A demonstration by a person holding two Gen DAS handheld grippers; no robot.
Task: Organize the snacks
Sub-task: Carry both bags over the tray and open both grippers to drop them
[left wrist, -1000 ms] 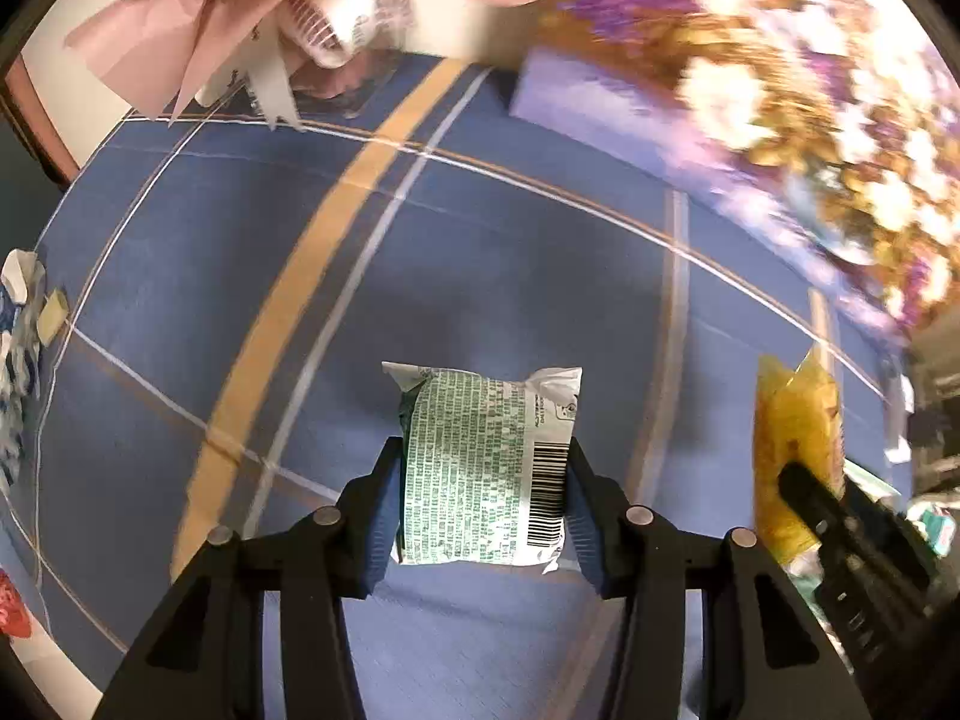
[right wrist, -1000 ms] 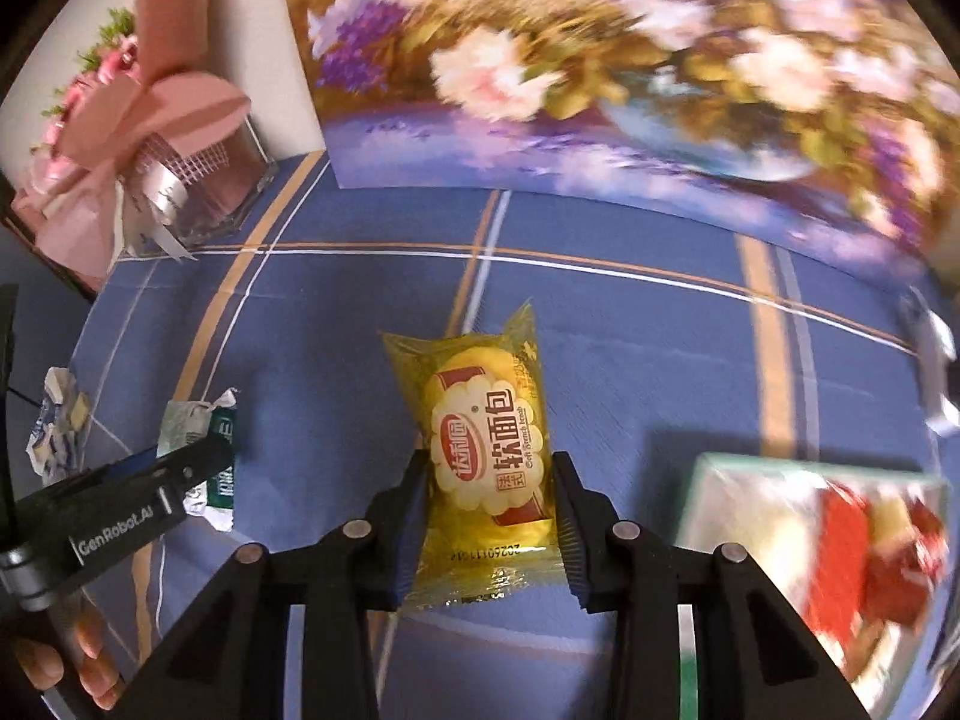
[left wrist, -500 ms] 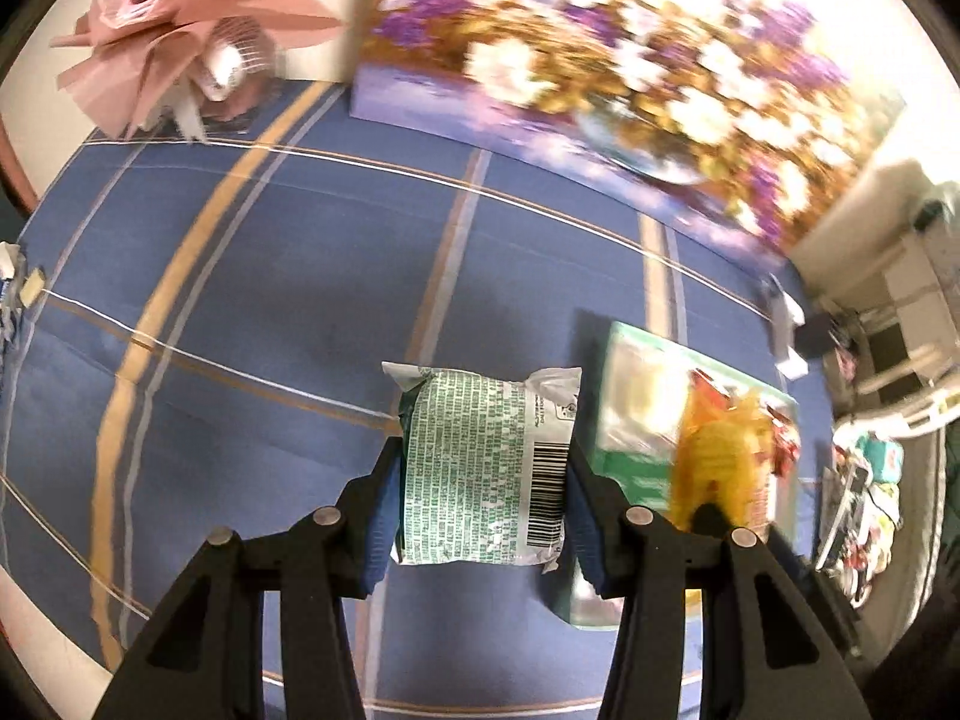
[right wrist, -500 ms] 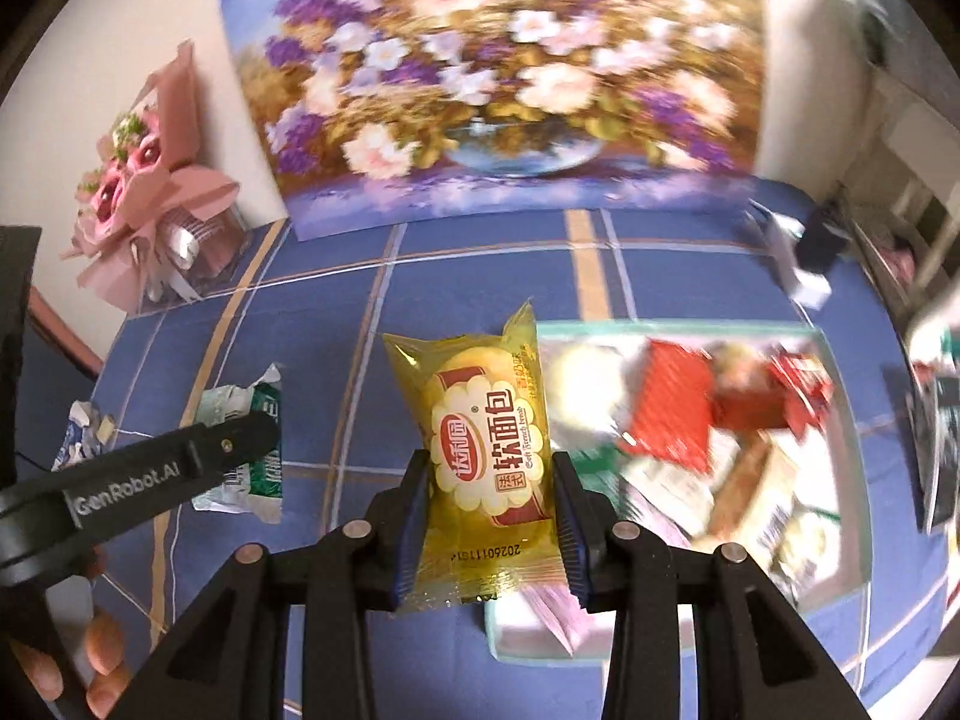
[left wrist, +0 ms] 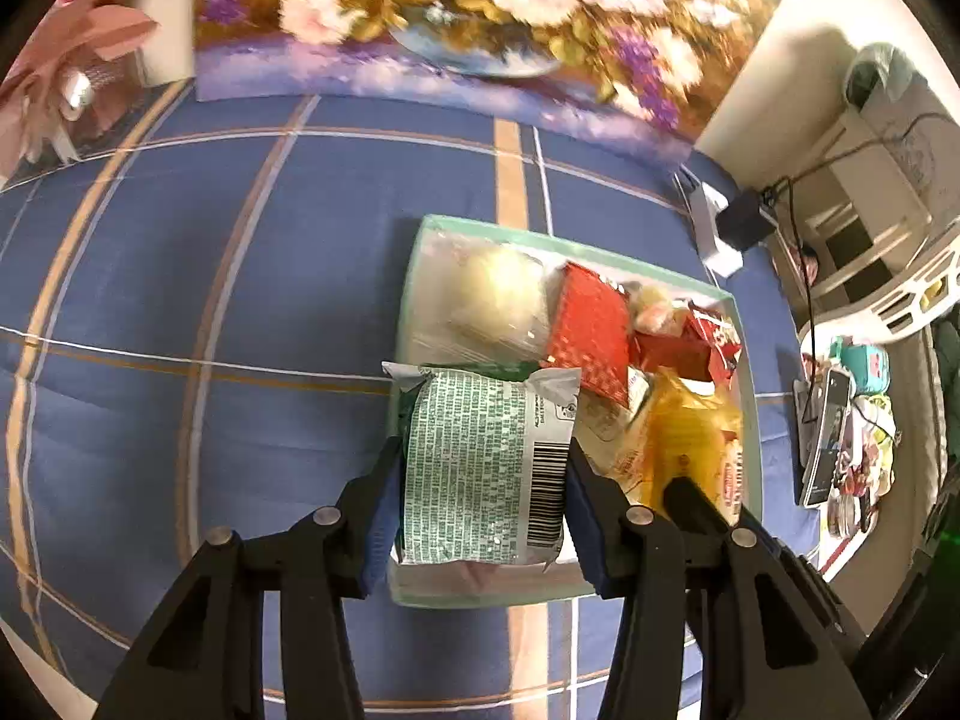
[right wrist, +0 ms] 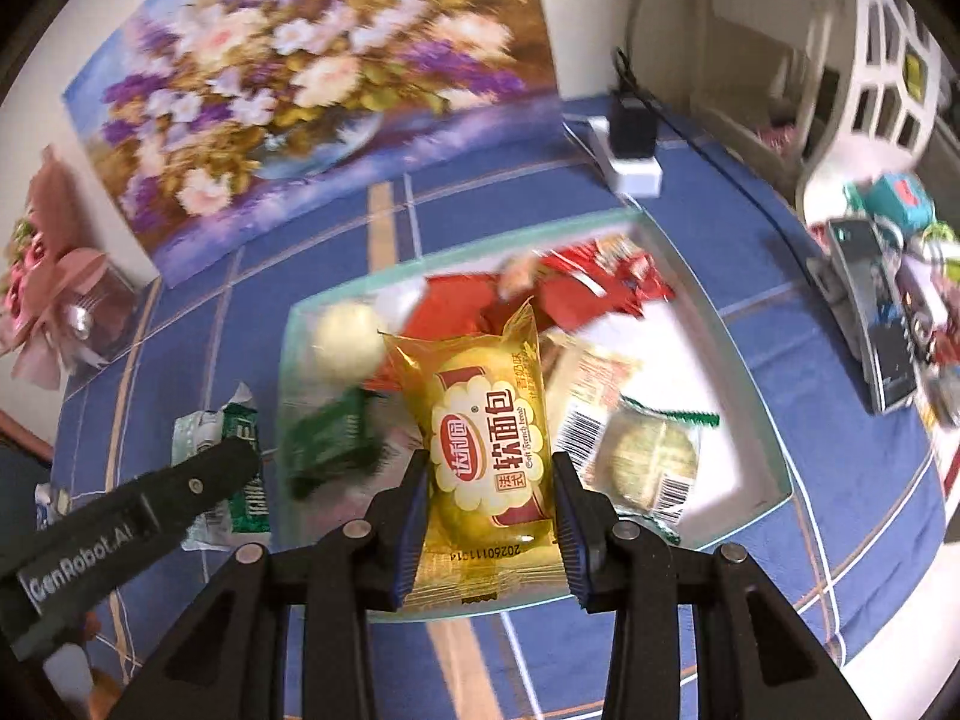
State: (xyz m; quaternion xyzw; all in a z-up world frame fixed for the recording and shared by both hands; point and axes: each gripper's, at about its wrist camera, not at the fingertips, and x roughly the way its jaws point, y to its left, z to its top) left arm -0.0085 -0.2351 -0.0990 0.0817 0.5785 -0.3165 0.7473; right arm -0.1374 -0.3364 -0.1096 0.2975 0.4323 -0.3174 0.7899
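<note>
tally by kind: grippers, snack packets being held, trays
grippers: 2 (left gripper, right gripper)
held snack packets: 2 (green-and-white packet, yellow soft bread packet)
trays: 1 (glass tray)
total: 5

Bare blue plaid tablecloth (left wrist: 240, 276) fills the frame's left; the pale green glass tray (right wrist: 744, 360), centre-right, is crowded with wrapped snacks, its right part bare.

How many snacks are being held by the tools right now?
2. The left tool clamps the green-print packet; the right tool clamps the yellow bread packet. Both are above the tray of snacks.
</note>
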